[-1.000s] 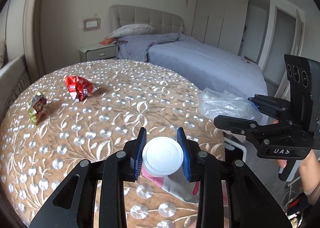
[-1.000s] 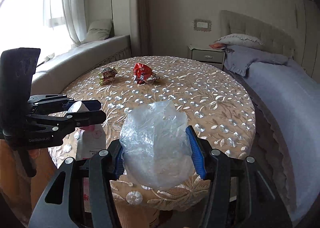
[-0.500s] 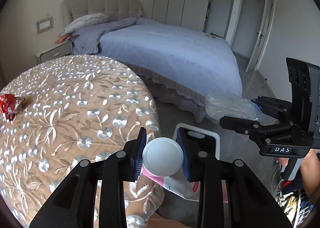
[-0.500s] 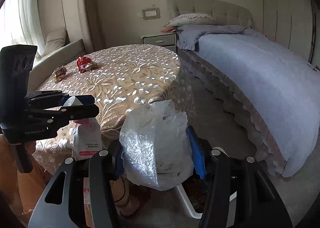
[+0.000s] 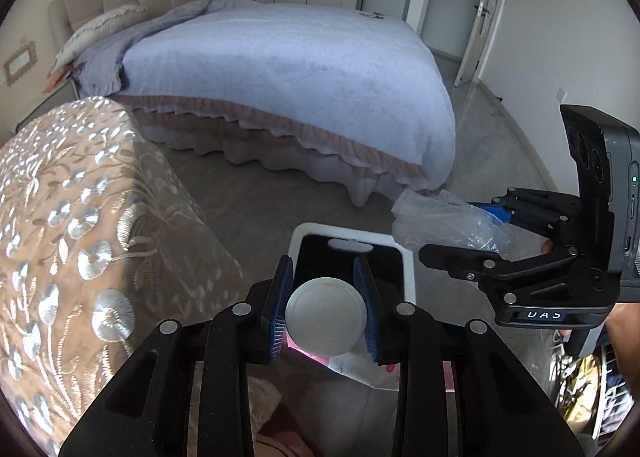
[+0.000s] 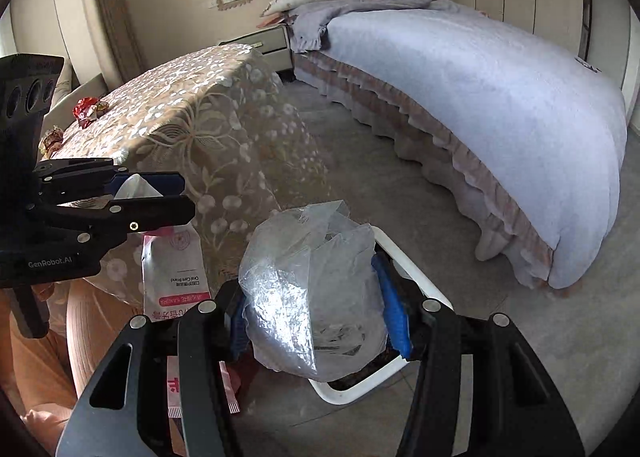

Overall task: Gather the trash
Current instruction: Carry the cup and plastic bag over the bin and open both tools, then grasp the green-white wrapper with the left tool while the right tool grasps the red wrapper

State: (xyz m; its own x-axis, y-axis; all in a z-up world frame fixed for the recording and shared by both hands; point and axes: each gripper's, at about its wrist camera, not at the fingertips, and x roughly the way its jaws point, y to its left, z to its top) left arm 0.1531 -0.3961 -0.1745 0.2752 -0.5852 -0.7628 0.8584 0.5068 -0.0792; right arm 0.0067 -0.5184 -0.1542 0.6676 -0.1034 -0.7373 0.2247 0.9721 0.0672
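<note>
My left gripper is shut on a white-capped tube in a pink-and-white packet, held above the near edge of a white-rimmed trash bin on the floor. The packet hangs from it in the right wrist view. My right gripper is shut on a crumpled clear plastic bag, held just over the bin. The bag also shows in the left wrist view. A red wrapper and another wrapper lie on the table.
A round table with a beige embroidered cloth stands left of the bin. A large bed with a blue cover lies beyond, with grey floor between. A nightstand is at the bed's head. The person's legs are at lower left.
Both grippers have swung right, away from the tabletop, and down over the floor bin, each still gripping its item. The table has slid to the left of both views.
</note>
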